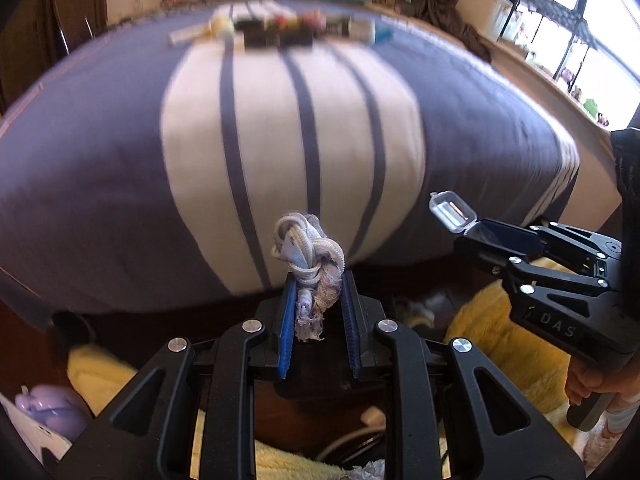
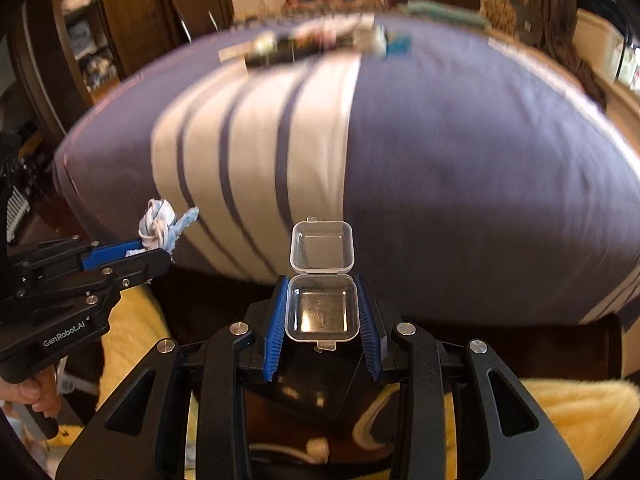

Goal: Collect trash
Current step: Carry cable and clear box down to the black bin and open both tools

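The left gripper (image 1: 318, 304) is held level, pointing toward the foot edge of the bed (image 1: 120, 184), its jaws clamped on a knotted bundle of frayed white and pale blue cord (image 1: 308, 256) that sticks up above the blue pads (image 1: 289, 320). The right gripper (image 2: 322, 320) sits just beside it at the same height, also aimed at the bed, with its jaws pressed against the two sides of a small clear plastic case (image 2: 322, 310); the case's hinged lid (image 2: 322, 246) stands open, tipped away from the jaws. From the left wrist view the right gripper (image 1: 476, 240) comes in from the right with the case (image 1: 452, 212) at its tip, and a hand (image 1: 588, 390) grips its handle. From the right wrist view the left gripper (image 2: 148, 252) shows at the left with the cord bundle (image 2: 160, 226) at its tip.

Ahead of both jaws the purple and white striped bedcover is bare up to a blurred row of small items (image 1: 276, 28) far across the bed. Below the jaws lies yellow fleece fabric (image 2: 568, 412) with a white cable (image 2: 372, 420) on it. Both grippers hang short of the mattress edge, touching neither it nor each other.
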The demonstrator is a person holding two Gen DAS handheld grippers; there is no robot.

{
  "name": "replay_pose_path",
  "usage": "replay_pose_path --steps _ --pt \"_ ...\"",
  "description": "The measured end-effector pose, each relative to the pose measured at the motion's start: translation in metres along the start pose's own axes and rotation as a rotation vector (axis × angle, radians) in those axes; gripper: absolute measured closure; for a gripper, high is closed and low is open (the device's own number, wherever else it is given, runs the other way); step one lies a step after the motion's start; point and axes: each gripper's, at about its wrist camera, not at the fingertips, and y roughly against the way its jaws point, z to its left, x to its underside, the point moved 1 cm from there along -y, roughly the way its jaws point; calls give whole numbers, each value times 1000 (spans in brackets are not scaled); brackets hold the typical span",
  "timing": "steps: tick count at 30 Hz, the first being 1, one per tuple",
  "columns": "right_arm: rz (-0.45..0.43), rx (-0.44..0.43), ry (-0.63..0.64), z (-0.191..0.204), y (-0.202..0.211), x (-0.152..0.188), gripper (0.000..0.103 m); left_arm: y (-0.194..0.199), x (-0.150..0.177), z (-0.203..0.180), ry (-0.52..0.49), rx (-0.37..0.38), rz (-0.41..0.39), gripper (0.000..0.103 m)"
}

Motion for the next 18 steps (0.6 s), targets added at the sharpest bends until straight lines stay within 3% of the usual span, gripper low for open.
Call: replay_pose_path --steps 9,18 --pt "175 -92 -74 -11 -57 29 69 -78 40 9 55 70 218 83" --pt "290 -124 -124 -20 -92 39 69 -118 55 10 71 108 339 81"
